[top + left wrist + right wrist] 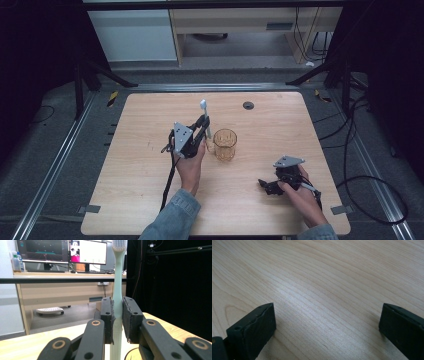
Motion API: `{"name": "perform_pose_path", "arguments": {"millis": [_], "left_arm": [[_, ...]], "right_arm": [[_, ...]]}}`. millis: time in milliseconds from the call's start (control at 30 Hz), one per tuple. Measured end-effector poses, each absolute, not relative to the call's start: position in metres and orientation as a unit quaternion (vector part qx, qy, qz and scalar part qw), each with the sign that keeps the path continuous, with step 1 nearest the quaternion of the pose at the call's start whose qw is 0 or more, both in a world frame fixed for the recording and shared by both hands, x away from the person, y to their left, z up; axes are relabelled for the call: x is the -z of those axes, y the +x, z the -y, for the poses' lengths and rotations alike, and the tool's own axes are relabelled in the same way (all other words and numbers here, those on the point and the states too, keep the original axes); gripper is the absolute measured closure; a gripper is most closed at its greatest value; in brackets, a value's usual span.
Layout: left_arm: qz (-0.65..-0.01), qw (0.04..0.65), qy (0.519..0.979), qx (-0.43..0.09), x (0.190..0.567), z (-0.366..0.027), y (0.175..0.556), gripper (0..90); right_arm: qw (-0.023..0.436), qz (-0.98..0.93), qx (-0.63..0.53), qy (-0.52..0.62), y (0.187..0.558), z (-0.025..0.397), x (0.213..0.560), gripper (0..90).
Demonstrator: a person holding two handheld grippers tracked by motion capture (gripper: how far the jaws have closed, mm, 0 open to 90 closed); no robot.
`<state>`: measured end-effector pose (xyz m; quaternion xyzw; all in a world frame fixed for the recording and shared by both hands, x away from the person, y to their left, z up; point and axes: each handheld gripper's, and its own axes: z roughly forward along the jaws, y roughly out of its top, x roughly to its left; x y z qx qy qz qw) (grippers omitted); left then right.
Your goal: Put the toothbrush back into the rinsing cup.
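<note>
A pale green toothbrush (117, 285) stands upright, bristle head up, clamped between the two black pads of my left gripper (118, 320). From above, the toothbrush (204, 116) rises out of the left gripper (204, 131) just left of an amber ribbed glass cup (225, 144) at the table's middle. The brush's lower end reaches down beside the cup's rim. My right gripper (264, 186) rests low at the table's front right, apart from the cup. Its jaws stand wide open over bare wood (327, 297), nothing between them.
The light wooden table (140, 165) has a small dark round grommet (248, 105) near its far edge. Black stand legs and cables lie on the floor around it. Past the table, the left gripper view shows a desk with monitors (62, 251).
</note>
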<state>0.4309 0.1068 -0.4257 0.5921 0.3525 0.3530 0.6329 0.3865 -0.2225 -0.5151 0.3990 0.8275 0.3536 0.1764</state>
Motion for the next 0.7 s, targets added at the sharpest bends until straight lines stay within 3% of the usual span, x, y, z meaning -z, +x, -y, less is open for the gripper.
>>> {"name": "perform_pose_path", "arguments": {"millis": [700], "left_arm": [[-0.365,0.622,0.604,-0.340,0.445,-0.107,0.431,78.7]], "right_arm": [[0.176,-0.828,-0.354,0.398,0.387,0.222,0.515,1.3]]}}
